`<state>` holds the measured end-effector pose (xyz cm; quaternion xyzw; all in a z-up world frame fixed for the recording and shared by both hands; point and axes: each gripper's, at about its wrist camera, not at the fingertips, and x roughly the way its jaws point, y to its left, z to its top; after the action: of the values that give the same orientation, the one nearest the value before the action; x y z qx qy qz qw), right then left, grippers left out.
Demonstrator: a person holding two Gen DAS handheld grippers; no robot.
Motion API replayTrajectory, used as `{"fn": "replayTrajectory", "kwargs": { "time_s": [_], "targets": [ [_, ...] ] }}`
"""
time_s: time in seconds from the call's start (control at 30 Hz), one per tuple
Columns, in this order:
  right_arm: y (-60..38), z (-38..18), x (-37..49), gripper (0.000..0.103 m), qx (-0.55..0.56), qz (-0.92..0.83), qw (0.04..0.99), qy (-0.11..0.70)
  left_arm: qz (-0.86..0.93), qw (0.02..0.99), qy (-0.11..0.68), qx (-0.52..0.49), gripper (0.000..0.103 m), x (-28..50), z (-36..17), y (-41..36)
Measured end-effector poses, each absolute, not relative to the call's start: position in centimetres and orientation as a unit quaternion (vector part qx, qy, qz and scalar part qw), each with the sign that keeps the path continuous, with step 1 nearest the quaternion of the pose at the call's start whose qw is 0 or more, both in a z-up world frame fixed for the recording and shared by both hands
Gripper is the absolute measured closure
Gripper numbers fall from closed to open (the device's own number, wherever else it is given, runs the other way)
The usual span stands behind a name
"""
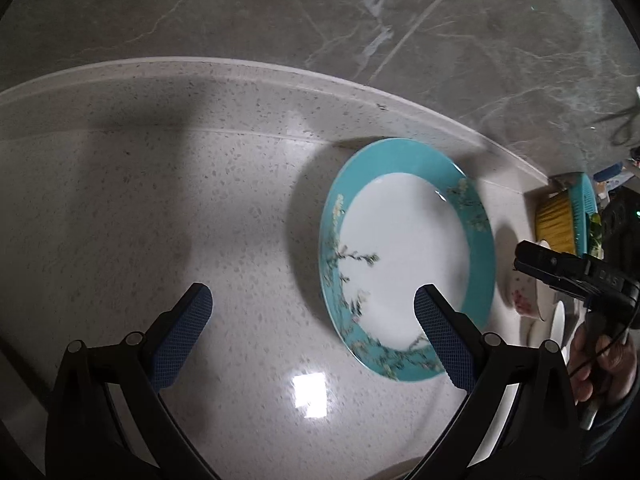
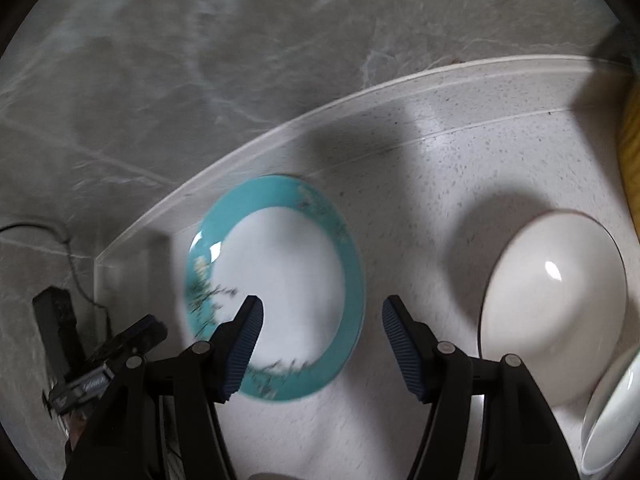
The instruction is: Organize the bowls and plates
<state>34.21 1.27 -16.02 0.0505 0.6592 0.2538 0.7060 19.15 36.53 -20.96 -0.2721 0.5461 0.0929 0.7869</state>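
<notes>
Left wrist: speckled countertop [image 1: 200,200], marble wall [image 1: 280,12]; both hand-held grippers agape, empty.

Plate [image 2: 280,284] left of bowl [image 2: 556,312]

A pale speckled countertop [image 1: 168,216] is spreading across both views, its raised back edge [image 1: 240,70] meeting a grey veined marble wall [image 1: 280,12]. A yellow ribbed container [image 1: 556,222] is sitting by a turquoise basket [image 1: 585,200] at the far right. A thin dark cable [image 2: 68,252] is trailing down the wall.
</notes>
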Motion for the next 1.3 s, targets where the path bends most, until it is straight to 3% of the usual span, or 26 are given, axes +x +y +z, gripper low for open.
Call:
{"fn": "replayTrajectory", "kwargs": {
  "time_s": [0.17, 0.3, 0.67, 0.77, 0.97, 1.17, 1.23, 1.3],
  "targets": [
    [2.3, -18.2, 34.7, 0.039, 0.045, 0.257, 0.690, 0.675, 0.082, 0.784, 0.554, -0.268, 0.003, 20.5, -22.3, 37.0],
    [3.0, -18.8, 35.3, 0.041, 0.047, 0.256, 0.687, 0.679, 0.067, 0.781, 0.561, -0.268, 0.022, 21.7, -23.2, 36.7],
    [4.6, -20.3, 35.9, 0.043, 0.017, 0.259, 0.673, 0.693, 0.056, 0.771, 0.570, -0.278, 0.022, 23.0, -25.2, 36.4],
    [4.9, -20.7, 35.9, 0.045, 0.015, 0.262, 0.670, 0.695, 0.050, 0.770, 0.572, -0.279, 0.033, 23.3, -25.5, 36.1],
    [5.6, -20.8, 35.9, 0.048, 0.001, 0.263, 0.667, 0.697, 0.046, 0.770, 0.576, -0.272, 0.034, 24.1, -25.9, 35.0],
    [6.3, -20.9, 35.6, 0.053, -0.006, 0.270, 0.665, 0.696, 0.047, 0.771, 0.578, -0.265, 0.043, 24.5, -26.0, 34.6],
    [6.4, -21.1, 35.5, 0.056, -0.007, 0.272, 0.665, 0.696, 0.047, 0.770, 0.578, -0.267, 0.061, 24.4, -26.0, 34.6],
    [6.5, -21.2, 35.5, 0.066, -0.010, 0.274, 0.663, 0.696, 0.048, 0.770, 0.577, -0.269, 0.062, 24.4, -26.1, 34.6]
  ]
}}
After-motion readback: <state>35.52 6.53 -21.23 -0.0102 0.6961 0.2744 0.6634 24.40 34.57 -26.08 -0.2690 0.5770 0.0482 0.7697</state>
